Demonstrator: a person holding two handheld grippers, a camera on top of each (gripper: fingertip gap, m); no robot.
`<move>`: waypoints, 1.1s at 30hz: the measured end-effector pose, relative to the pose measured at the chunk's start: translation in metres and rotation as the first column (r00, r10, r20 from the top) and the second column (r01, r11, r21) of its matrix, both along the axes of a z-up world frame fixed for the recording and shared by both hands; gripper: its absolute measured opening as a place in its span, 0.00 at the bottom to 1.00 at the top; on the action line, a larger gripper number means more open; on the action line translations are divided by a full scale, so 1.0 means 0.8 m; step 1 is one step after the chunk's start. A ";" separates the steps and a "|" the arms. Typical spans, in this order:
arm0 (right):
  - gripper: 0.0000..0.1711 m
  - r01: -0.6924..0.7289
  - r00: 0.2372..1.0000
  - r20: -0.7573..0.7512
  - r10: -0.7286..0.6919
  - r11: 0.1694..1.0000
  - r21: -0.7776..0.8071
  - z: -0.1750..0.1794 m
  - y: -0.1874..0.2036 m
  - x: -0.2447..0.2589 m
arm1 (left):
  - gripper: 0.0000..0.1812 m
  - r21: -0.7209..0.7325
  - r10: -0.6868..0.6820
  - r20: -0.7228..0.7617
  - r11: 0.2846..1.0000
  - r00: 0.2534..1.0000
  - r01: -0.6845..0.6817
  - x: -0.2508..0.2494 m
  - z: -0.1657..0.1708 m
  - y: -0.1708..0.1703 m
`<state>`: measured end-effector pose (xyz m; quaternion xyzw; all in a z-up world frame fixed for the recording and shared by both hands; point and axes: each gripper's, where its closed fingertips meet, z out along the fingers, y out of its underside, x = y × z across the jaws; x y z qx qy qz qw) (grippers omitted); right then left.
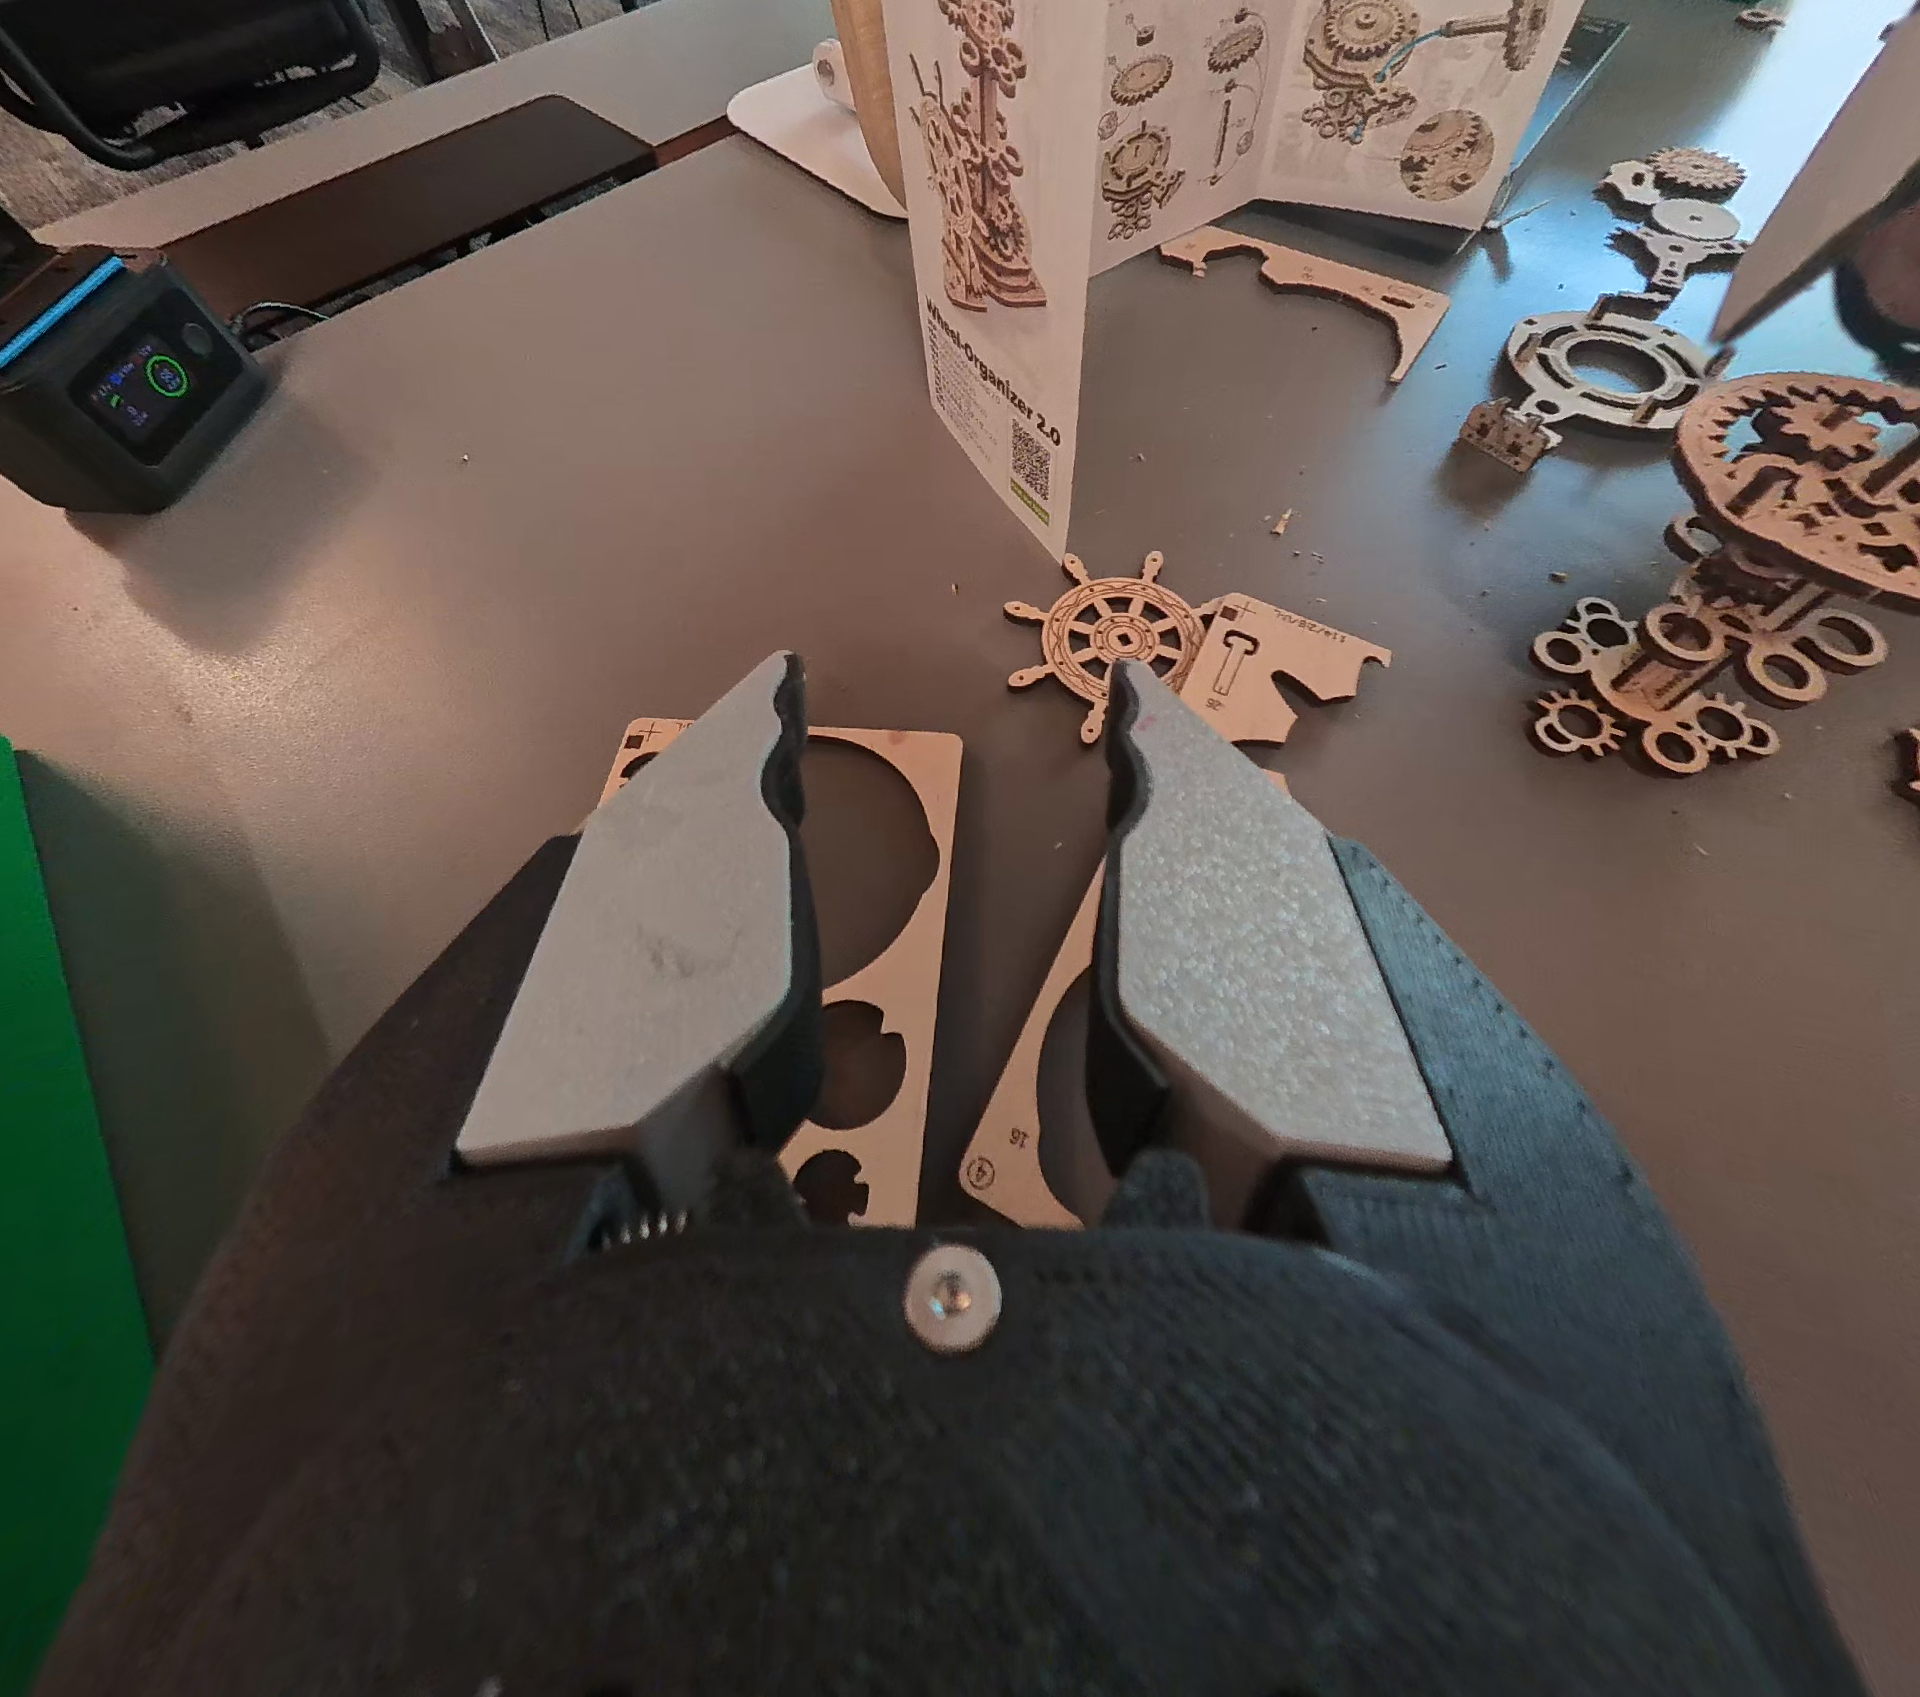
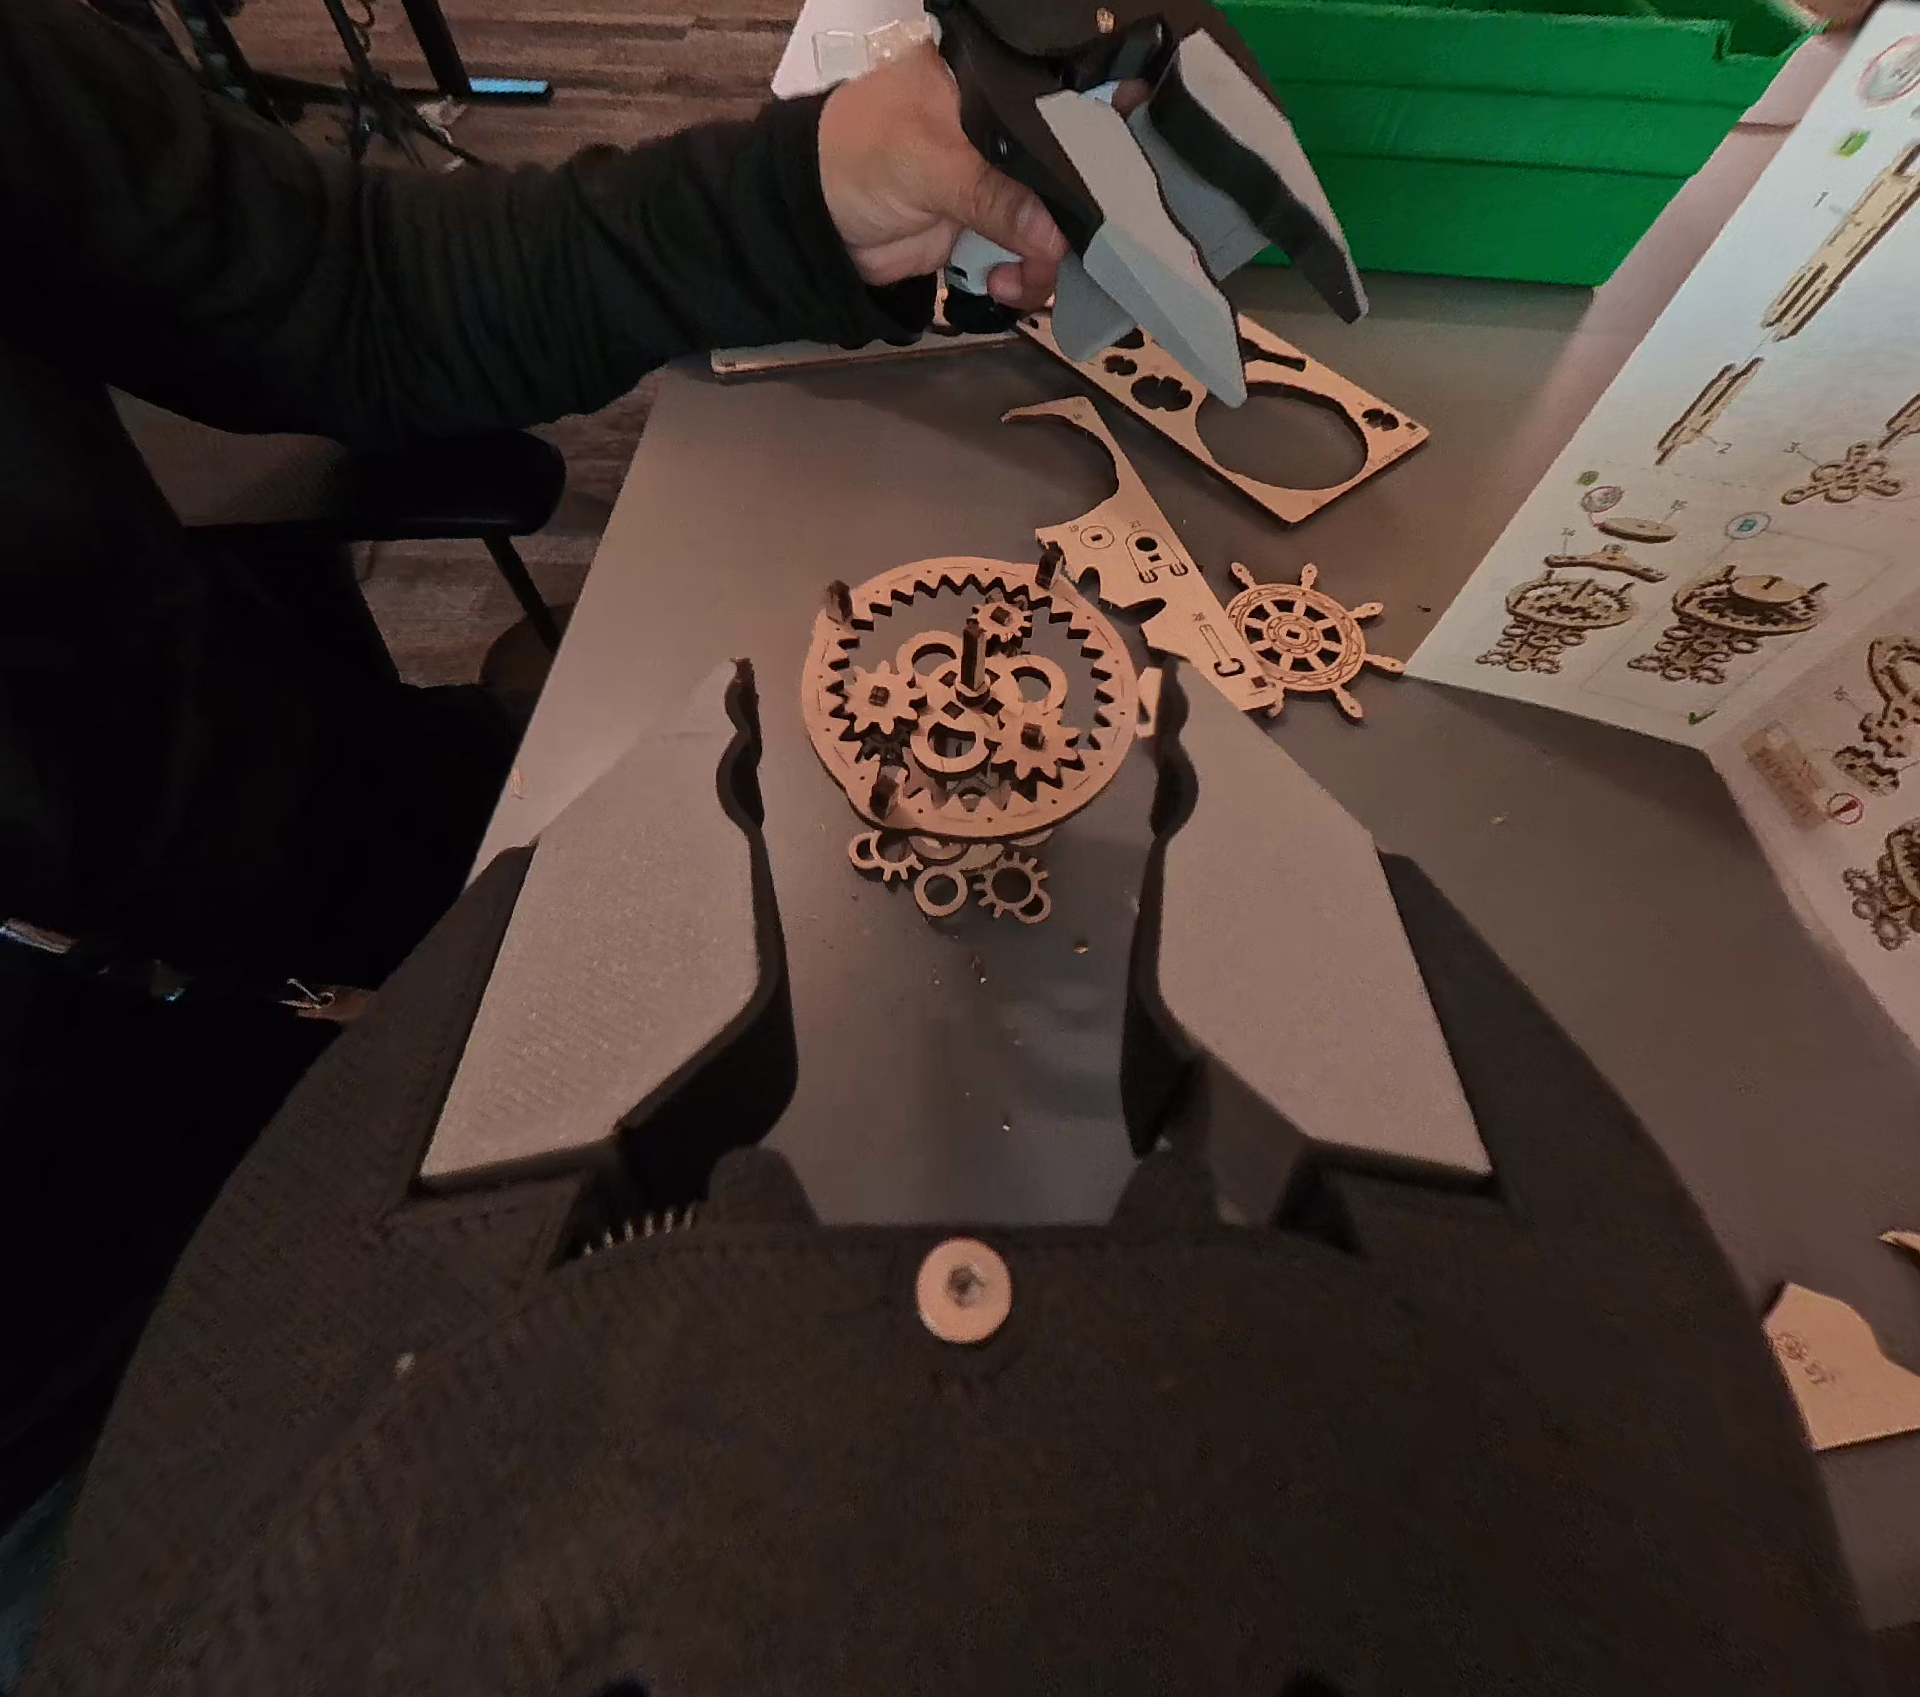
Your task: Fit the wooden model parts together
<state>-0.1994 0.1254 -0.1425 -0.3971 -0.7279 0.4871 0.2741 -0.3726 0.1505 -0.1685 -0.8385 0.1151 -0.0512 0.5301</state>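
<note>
A wooden gear assembly [image 2: 971, 702], a toothed ring with small gears and a centre peg on a looped base, stands on the grey table [image 2: 1455, 868]. My right gripper [image 2: 958, 681] is open and empty, with its fingers spread on either side of the assembly and not touching it. The assembly also shows at the right edge of the left wrist view [image 1: 1808, 494]. My left gripper [image 1: 958, 681] is open and empty above two wooden offcut sheets [image 1: 894, 899]. A wooden ship's wheel [image 1: 1117, 639] lies just past its right fingertip. The right wrist view shows the left gripper [image 2: 1288, 348] held in a hand.
A folded instruction leaflet [image 1: 1039, 193] stands at the back of the table. Loose wooden parts, among them a ring-shaped frame [image 1: 1610, 359], lie at the right. A small black device with a screen [image 1: 125, 390] sits at the left. Green bins [image 2: 1455, 89] stand beyond the table.
</note>
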 end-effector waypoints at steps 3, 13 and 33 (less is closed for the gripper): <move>0.43 0.016 0.997 -0.075 -0.018 0.999 -0.031 0.024 0.009 0.007 | 0.31 0.000 0.004 -0.003 1.000 1.000 -0.004 -0.001 0.000 0.000; 0.37 0.237 0.937 -0.241 -0.251 0.968 -0.085 0.062 0.083 0.038 | 0.31 -0.008 -0.005 -0.006 1.000 1.000 0.005 0.002 -0.004 0.002; 0.29 0.763 0.642 -0.121 -0.757 0.647 0.003 0.030 0.256 0.054 | 0.31 0.006 0.064 -0.145 0.998 0.987 -0.064 0.003 0.001 0.000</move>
